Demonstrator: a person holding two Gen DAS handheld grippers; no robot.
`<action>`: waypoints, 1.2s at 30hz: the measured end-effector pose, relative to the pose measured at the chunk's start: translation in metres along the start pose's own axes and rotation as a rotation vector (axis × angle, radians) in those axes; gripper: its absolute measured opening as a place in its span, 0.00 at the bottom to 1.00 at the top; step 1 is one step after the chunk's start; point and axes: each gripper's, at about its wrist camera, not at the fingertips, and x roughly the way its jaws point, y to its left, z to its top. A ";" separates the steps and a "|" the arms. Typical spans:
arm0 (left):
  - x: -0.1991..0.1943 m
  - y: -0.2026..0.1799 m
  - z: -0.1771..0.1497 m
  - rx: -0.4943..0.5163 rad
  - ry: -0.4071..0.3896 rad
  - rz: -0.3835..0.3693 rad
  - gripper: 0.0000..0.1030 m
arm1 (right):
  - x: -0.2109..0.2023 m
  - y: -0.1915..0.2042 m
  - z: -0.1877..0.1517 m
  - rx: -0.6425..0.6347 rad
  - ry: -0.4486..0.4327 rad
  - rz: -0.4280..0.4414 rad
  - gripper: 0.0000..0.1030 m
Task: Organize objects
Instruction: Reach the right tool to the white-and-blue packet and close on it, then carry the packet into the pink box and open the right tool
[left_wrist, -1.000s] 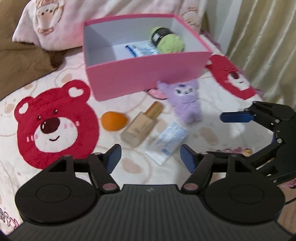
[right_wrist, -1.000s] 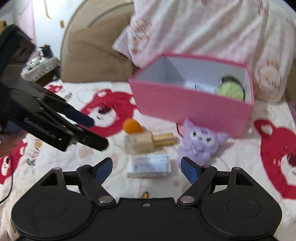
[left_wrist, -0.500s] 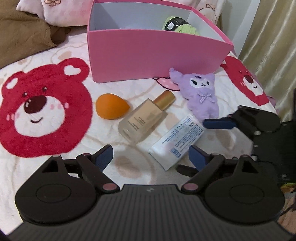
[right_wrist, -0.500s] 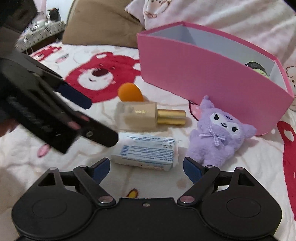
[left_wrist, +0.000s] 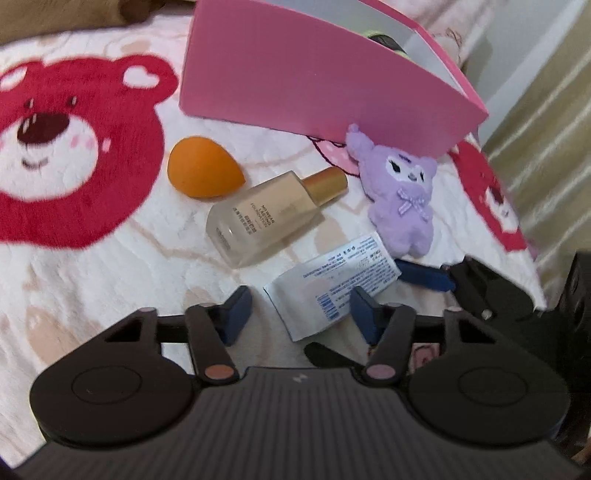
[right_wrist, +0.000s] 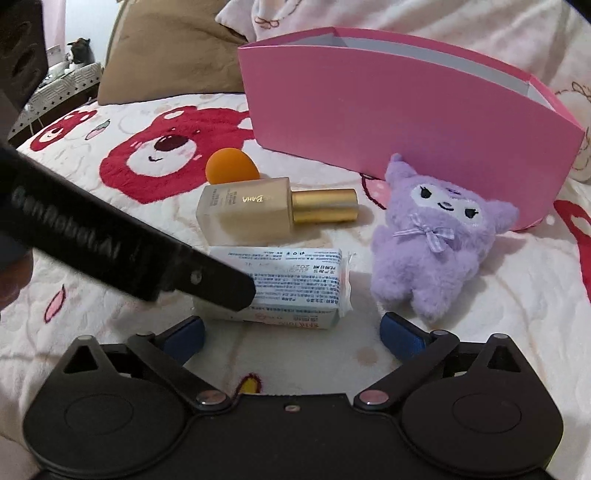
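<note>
A pink box (left_wrist: 314, 70) (right_wrist: 399, 110) stands on the bedspread. In front of it lie an orange sponge (left_wrist: 201, 171) (right_wrist: 231, 170), a foundation bottle with a gold cap (left_wrist: 269, 218) (right_wrist: 258, 210), a purple plush toy (left_wrist: 400, 199) (right_wrist: 436, 236) and a white packet (left_wrist: 332, 280) (right_wrist: 295, 280). My left gripper (left_wrist: 301, 314) is open, low over the packet's near end. My right gripper (right_wrist: 291, 334) is open just short of the packet. A left finger (right_wrist: 214, 284) crosses the packet in the right wrist view.
The white bedspread (left_wrist: 92, 258) carries red bear prints (left_wrist: 48, 147). A brown pillow (right_wrist: 173, 48) and a pink blanket (right_wrist: 406, 18) lie behind the box. A curtain (left_wrist: 546, 110) hangs at the right. A green-labelled item (left_wrist: 384, 38) peeks from the box.
Both grippers have come down and forward toward the packet. The left gripper now straddles its near end. Both stay open.
</note>
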 end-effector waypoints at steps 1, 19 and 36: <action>0.000 0.002 0.000 -0.016 -0.001 -0.013 0.49 | 0.000 0.000 0.000 0.005 -0.001 0.000 0.99; -0.014 -0.002 -0.005 -0.044 -0.022 -0.069 0.31 | -0.022 0.020 0.021 -0.018 0.035 -0.010 0.77; -0.092 -0.048 0.025 0.115 -0.033 -0.110 0.31 | -0.106 0.026 0.054 0.036 -0.043 0.008 0.76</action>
